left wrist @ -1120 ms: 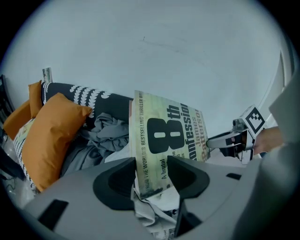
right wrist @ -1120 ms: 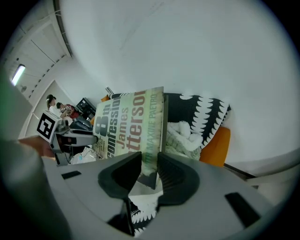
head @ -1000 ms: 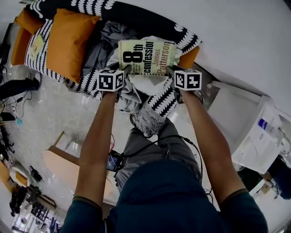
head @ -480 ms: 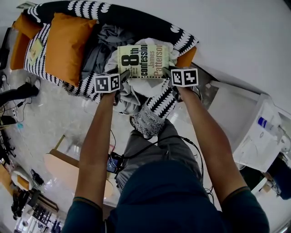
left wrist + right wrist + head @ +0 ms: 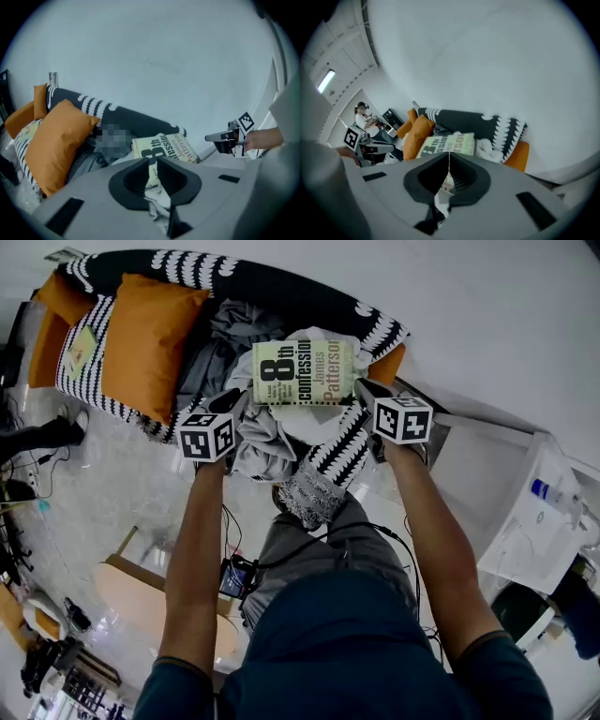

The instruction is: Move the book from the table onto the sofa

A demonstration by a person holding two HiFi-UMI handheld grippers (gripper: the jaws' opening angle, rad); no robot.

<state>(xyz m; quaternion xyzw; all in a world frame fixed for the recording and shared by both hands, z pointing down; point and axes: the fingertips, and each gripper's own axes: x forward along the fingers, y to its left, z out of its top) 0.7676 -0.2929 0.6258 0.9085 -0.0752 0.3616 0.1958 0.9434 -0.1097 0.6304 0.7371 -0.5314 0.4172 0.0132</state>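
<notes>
The book point(image 5: 303, 372), a cream paperback with a large black "8th", lies flat on a heap of clothes point(image 5: 262, 442) on the black-and-white sofa point(image 5: 281, 282). Neither gripper touches it. My left gripper point(image 5: 230, 401) hovers just off the book's lower left corner, its jaws closing with a narrow gap and nothing between them. In the left gripper view the book point(image 5: 171, 145) shows beyond that gripper point(image 5: 153, 161). My right gripper point(image 5: 366, 388) hangs off the book's lower right corner, jaws closing, tips meeting, empty. The right gripper view has the book point(image 5: 447, 143) past the jaws point(image 5: 449, 157).
A big orange cushion point(image 5: 145, 334) leans on the sofa's left half, and another orange cushion point(image 5: 389, 362) sits behind the book at the right. A white cabinet point(image 5: 487, 484) stands at the right. A low wooden table point(image 5: 131, 587) sits at lower left. A seated person point(image 5: 363, 115) is far off.
Both grippers have let go of the book's sides and drawn back and apart. Their jaws have narrowed. The book stays on the clothes heap.
</notes>
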